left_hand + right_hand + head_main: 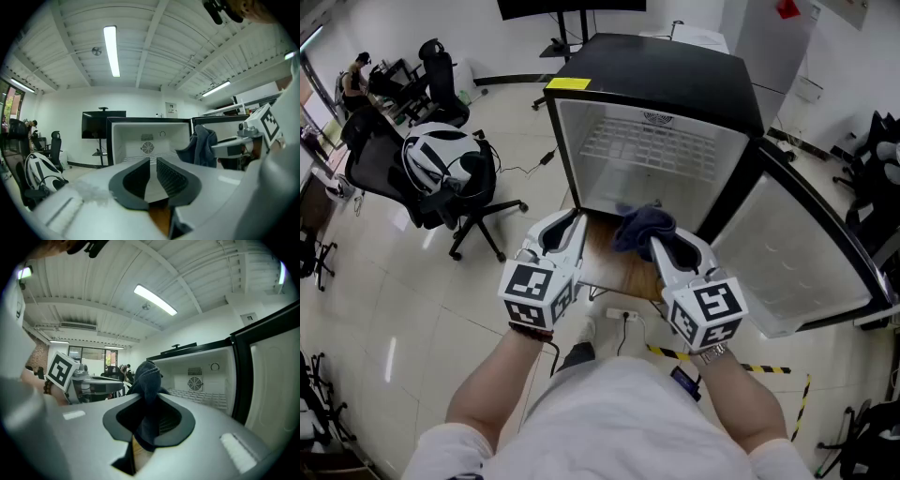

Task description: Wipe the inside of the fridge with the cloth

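cloth (643, 225) pinched in right tongs (662, 247); at open fridge (675, 80) front edge

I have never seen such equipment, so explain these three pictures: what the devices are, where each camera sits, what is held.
A person holds a white two-jaw gripper in each hand. The head view looks down from their head; the other two cameras ride on the grippers. Ahead stands a small black fridge with a white interior, door open, on a brown wooden surface. The right gripper is clamped on a dark blue cloth; the left gripper is empty, jaws a slit apart.
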Tool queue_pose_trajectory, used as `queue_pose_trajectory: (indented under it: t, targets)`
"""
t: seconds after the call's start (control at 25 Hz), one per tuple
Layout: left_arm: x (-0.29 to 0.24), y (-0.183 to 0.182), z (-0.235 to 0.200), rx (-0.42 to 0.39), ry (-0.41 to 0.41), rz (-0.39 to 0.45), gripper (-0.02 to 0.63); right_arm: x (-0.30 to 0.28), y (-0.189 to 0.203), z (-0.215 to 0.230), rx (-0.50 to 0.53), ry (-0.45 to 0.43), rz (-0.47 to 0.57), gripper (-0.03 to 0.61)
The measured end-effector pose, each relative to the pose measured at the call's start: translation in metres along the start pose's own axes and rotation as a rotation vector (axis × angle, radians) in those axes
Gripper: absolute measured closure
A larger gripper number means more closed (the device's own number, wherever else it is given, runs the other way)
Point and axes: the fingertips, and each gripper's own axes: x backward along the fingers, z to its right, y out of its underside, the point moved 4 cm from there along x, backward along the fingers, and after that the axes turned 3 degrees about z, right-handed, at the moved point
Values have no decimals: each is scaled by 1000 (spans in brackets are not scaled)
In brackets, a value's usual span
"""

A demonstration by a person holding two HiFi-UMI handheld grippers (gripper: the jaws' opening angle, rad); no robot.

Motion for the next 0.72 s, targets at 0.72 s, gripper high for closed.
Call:
queue_pose_trajectory:
  t: [0.72]
  targets:
    - [-94,-7,-140,-29,26,-18,518,-175,-23,10,72,39,-14,525]
